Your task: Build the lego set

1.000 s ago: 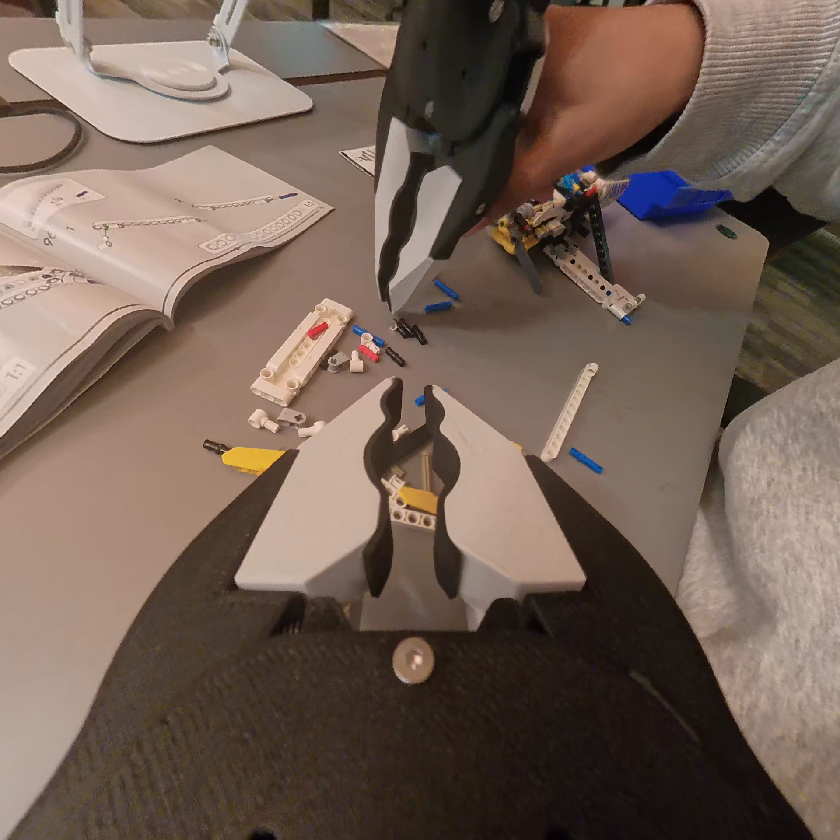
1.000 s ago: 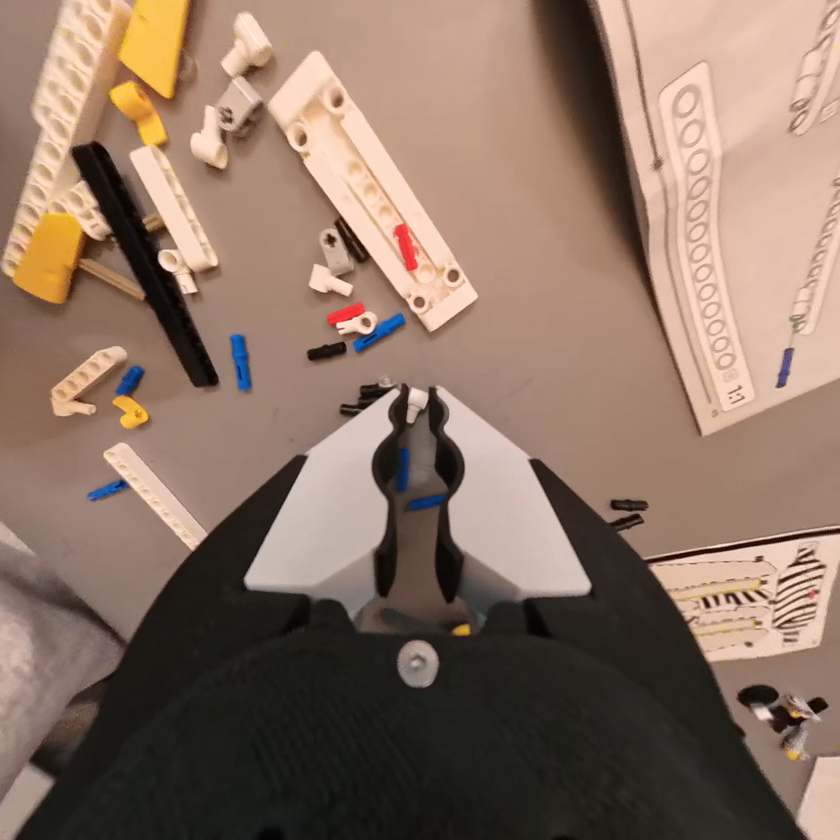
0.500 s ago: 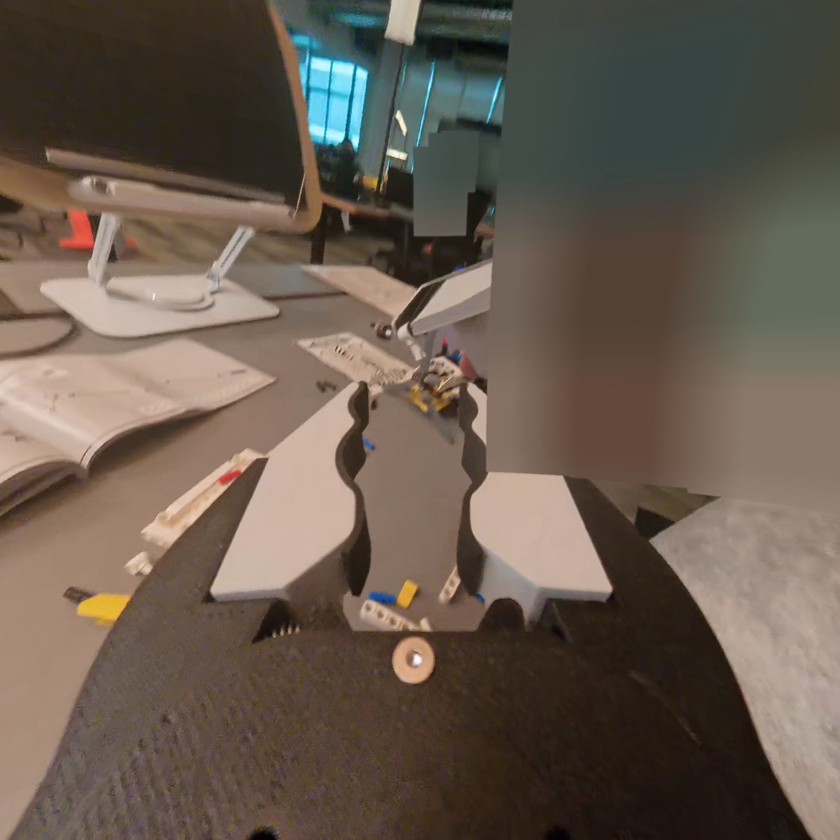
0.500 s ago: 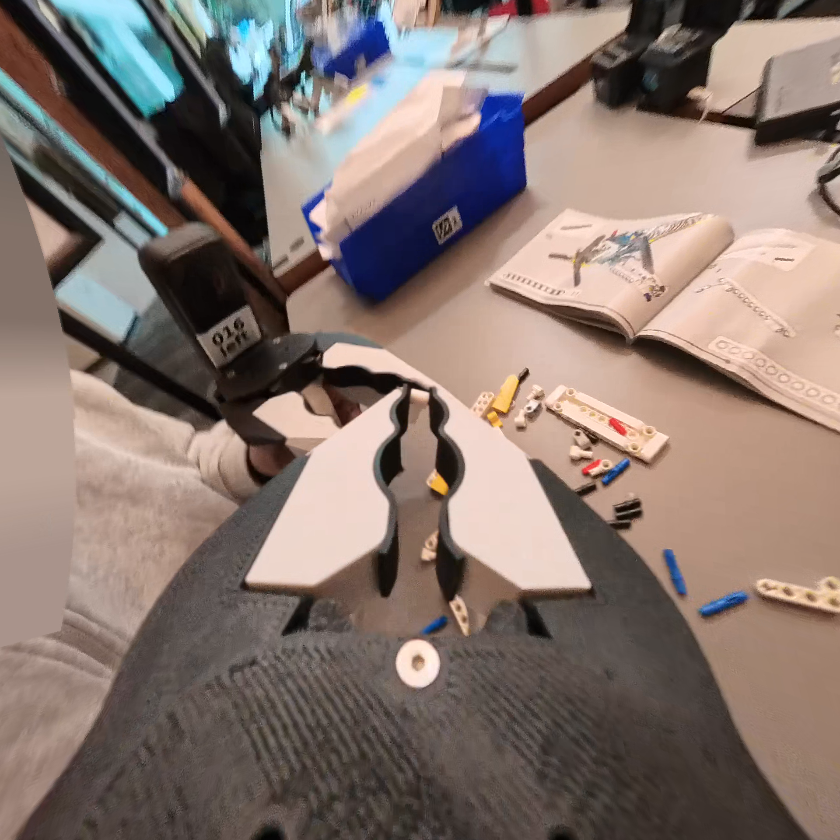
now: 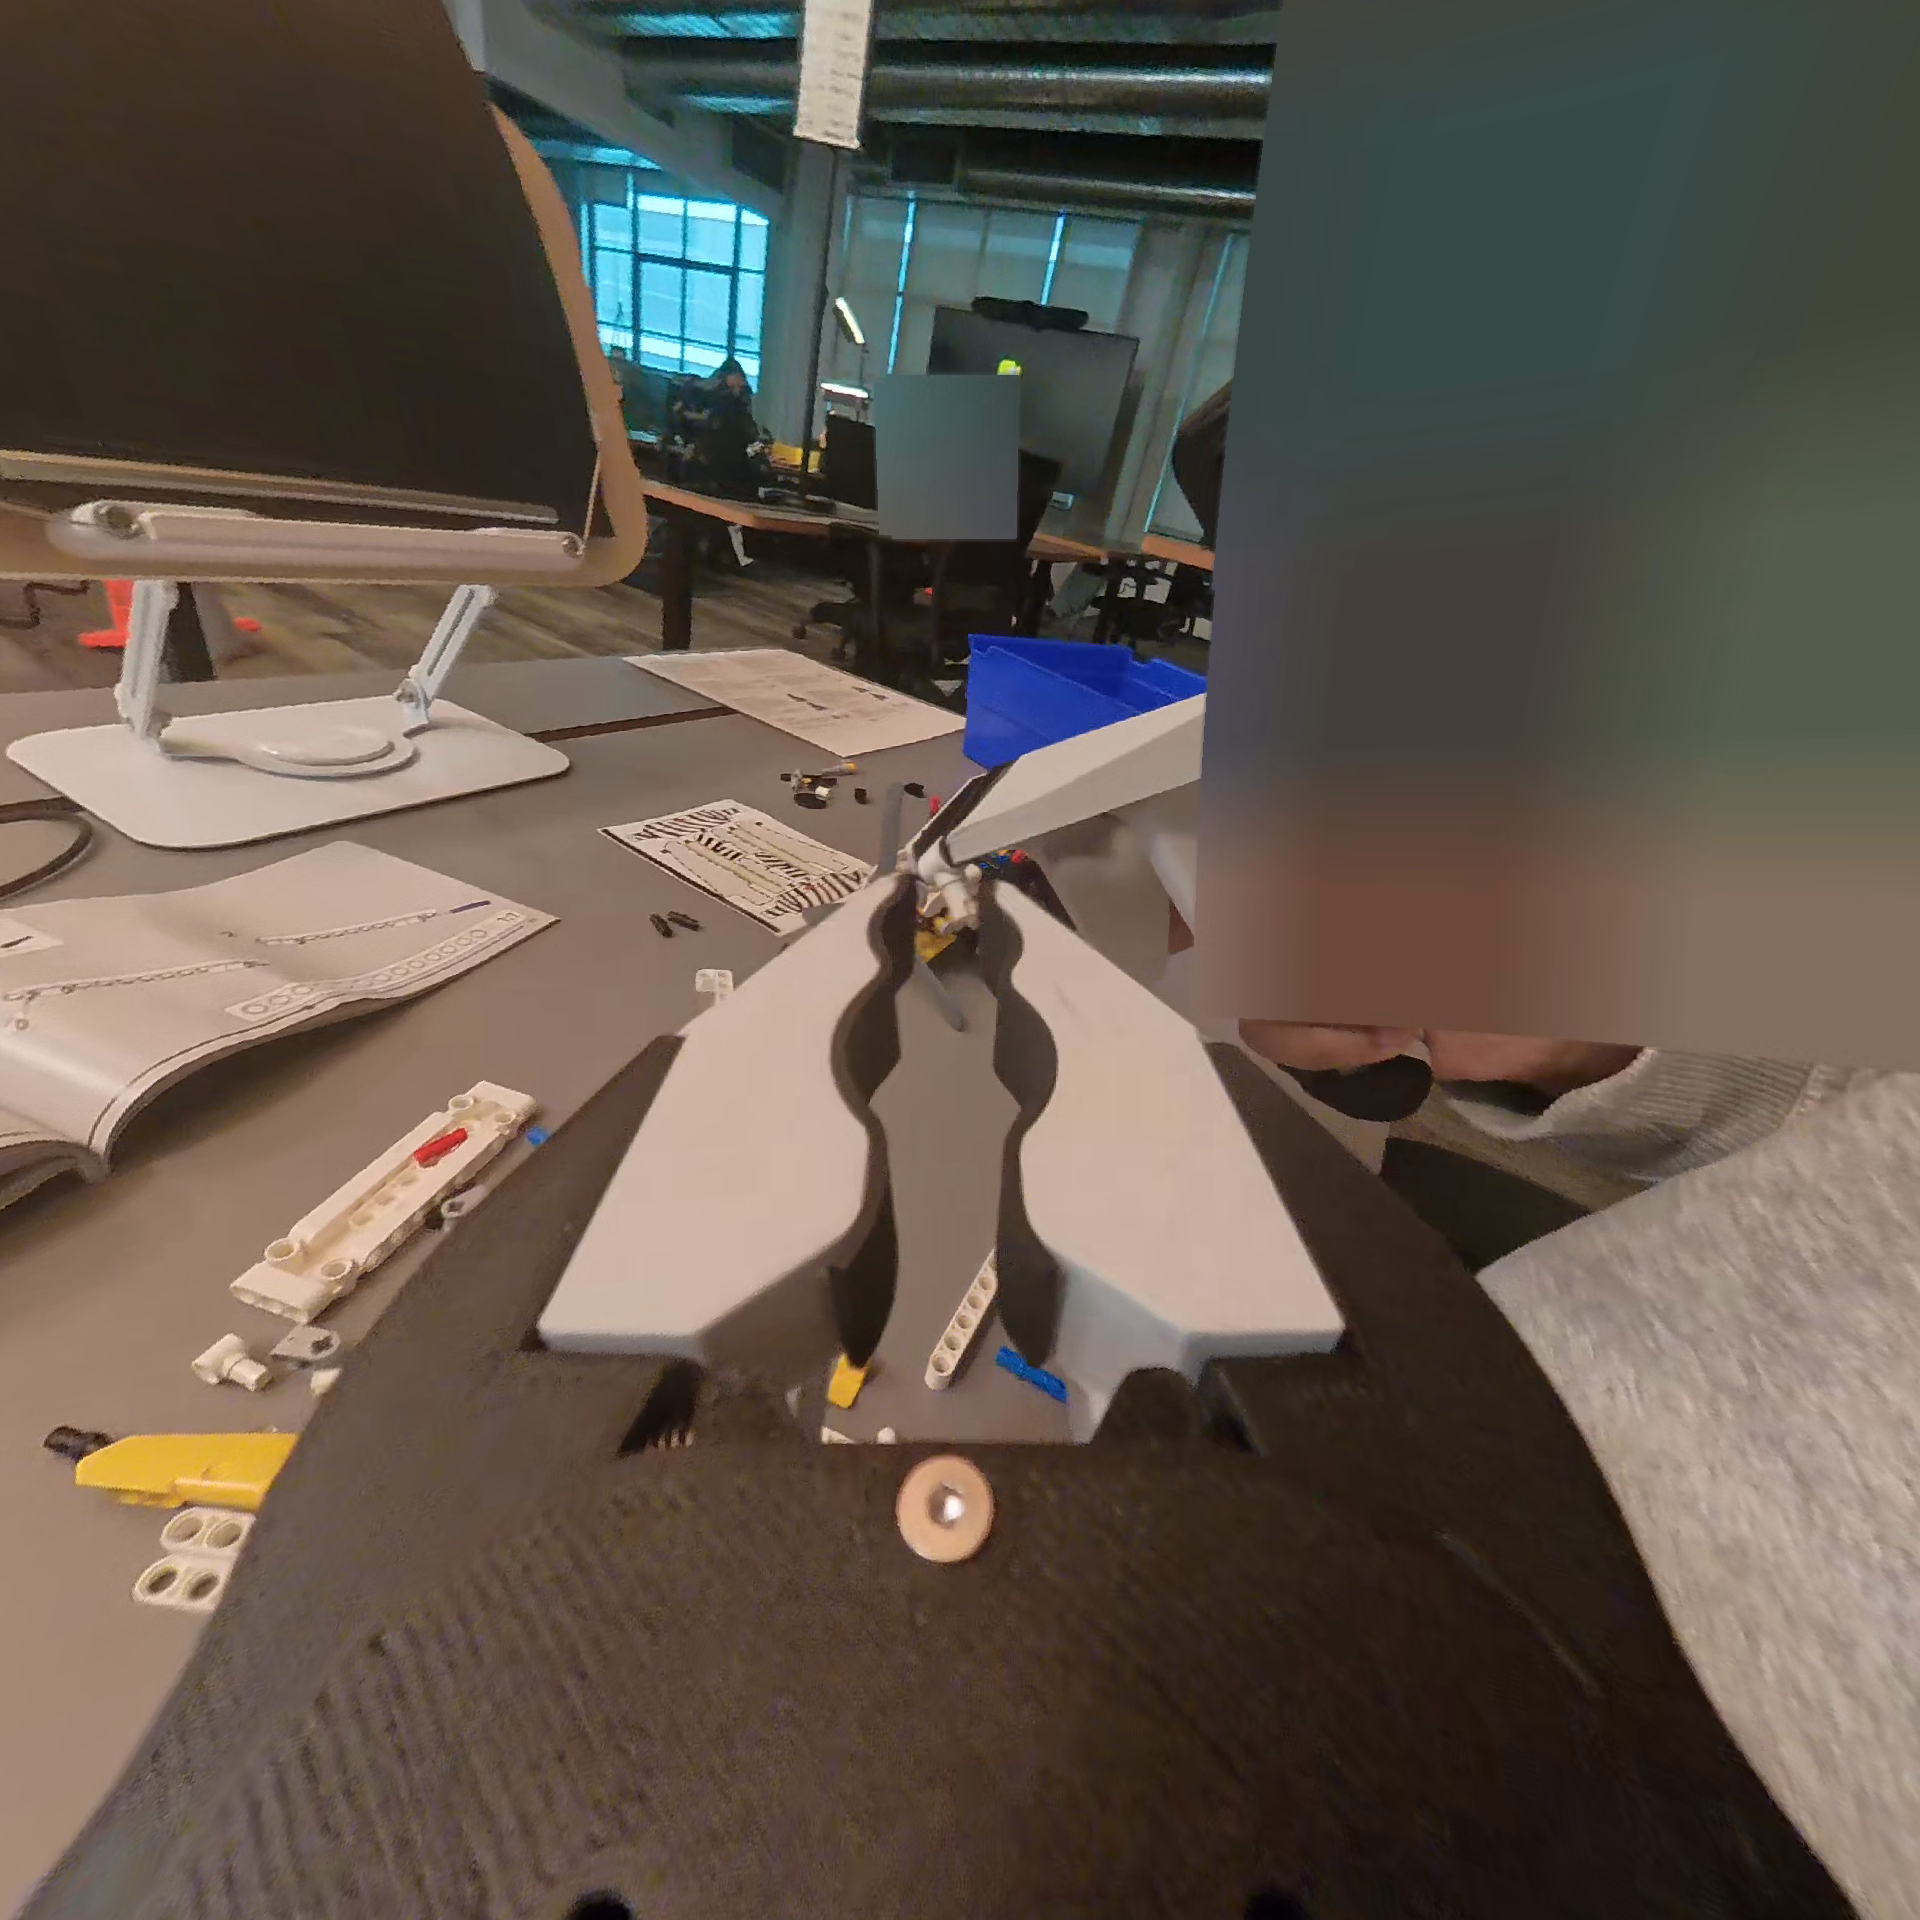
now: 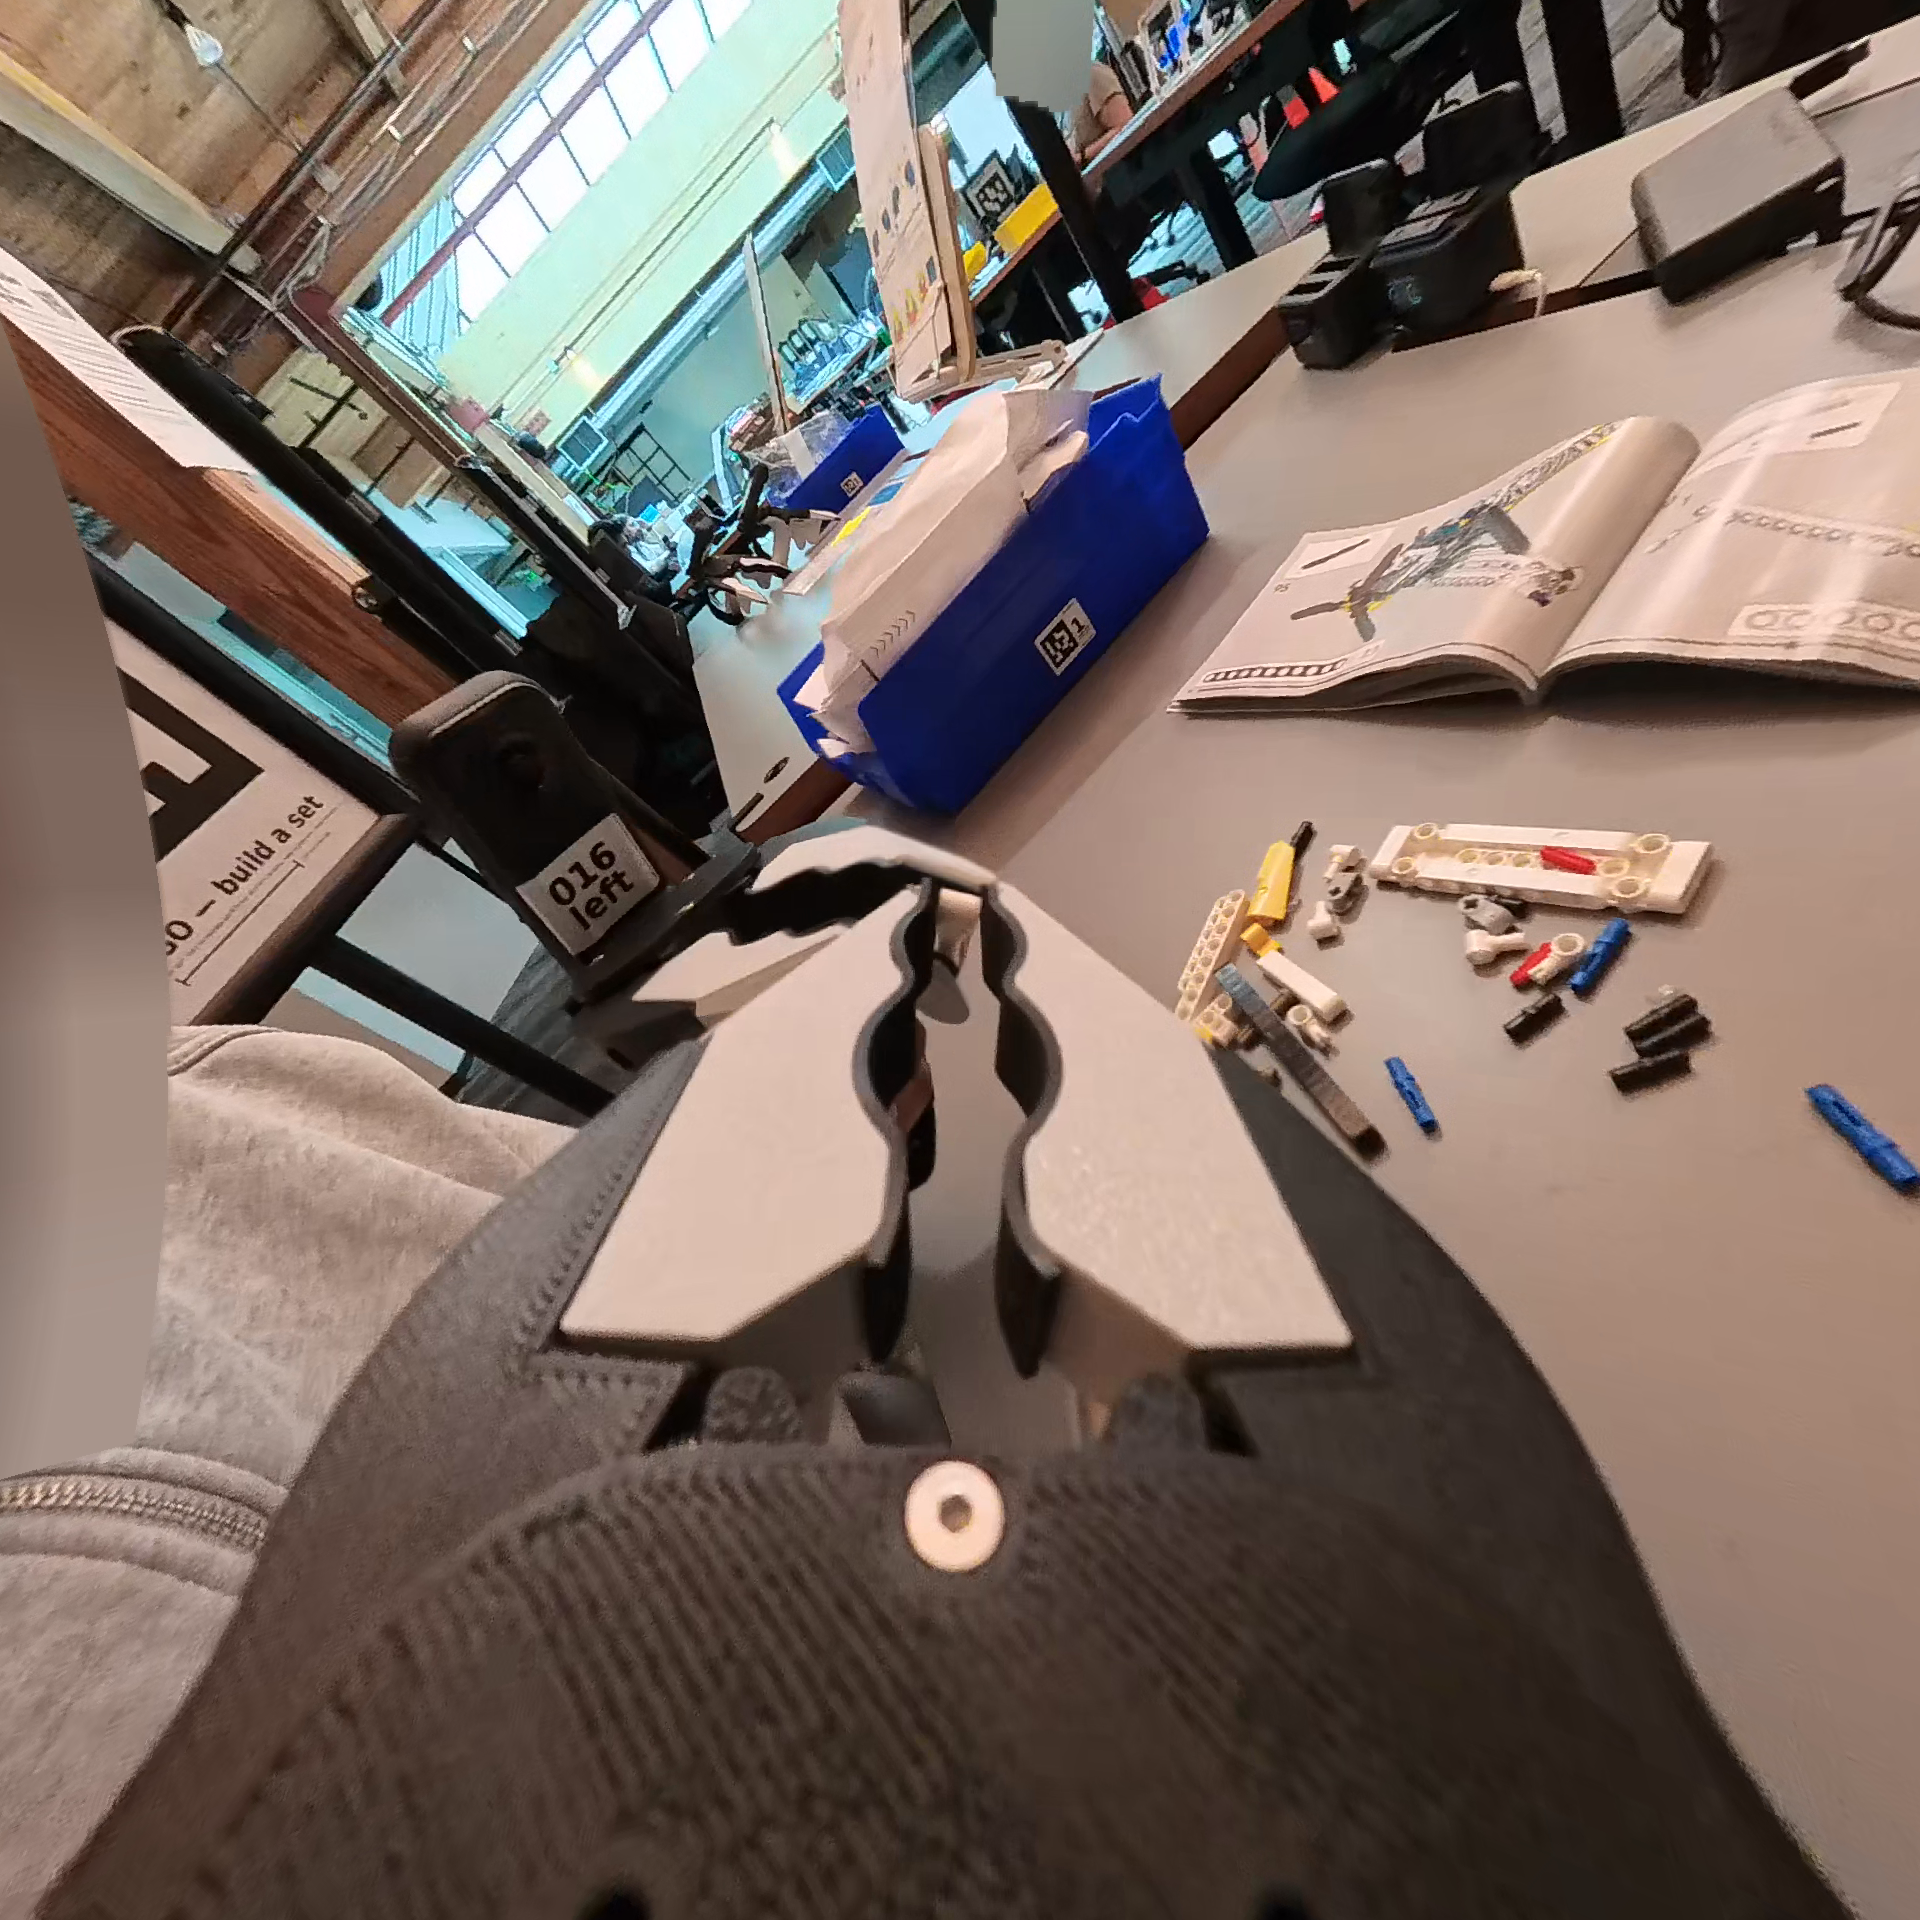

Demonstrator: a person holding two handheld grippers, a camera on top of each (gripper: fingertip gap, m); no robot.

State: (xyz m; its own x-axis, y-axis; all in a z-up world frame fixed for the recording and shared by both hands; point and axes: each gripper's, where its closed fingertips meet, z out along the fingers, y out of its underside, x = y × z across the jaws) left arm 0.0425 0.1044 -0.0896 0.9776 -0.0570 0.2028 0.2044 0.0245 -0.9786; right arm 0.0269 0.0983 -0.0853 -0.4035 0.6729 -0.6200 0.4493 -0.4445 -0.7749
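Observation:
My right gripper [image 6: 956, 914] is shut on a small white lego connector [image 6: 956, 923] at its tips. In the left wrist view its grey finger [image 5: 1081, 790] comes in from the right, with the connector [image 5: 948, 878] just beyond my left gripper [image 5: 940, 914]. The left gripper is open with a moderate gap and holds nothing. It also shows in the right wrist view [image 6: 821, 904], just left of the right tips. The partly built model [image 5: 940, 943] with a grey blade [image 5: 940, 997] stands on the table behind the left tips, mostly hidden.
Loose parts lie on the grey table [image 5: 582, 894]: a white panel [image 6: 1538, 868], a yellow piece [image 6: 1273, 883], blue pins [image 6: 1413, 1091], black pins [image 6: 1662, 1034]. An open instruction booklet [image 6: 1558, 582], a blue bin [image 6: 1018, 623], a sticker sheet [image 5: 748, 862] and a tablet stand [image 5: 281, 758] are around.
Both grippers have lifted off the table and tilted up to face each other. The right one carries the white connector from the parts pile. The left jaws opened wide, then narrowed somewhat.

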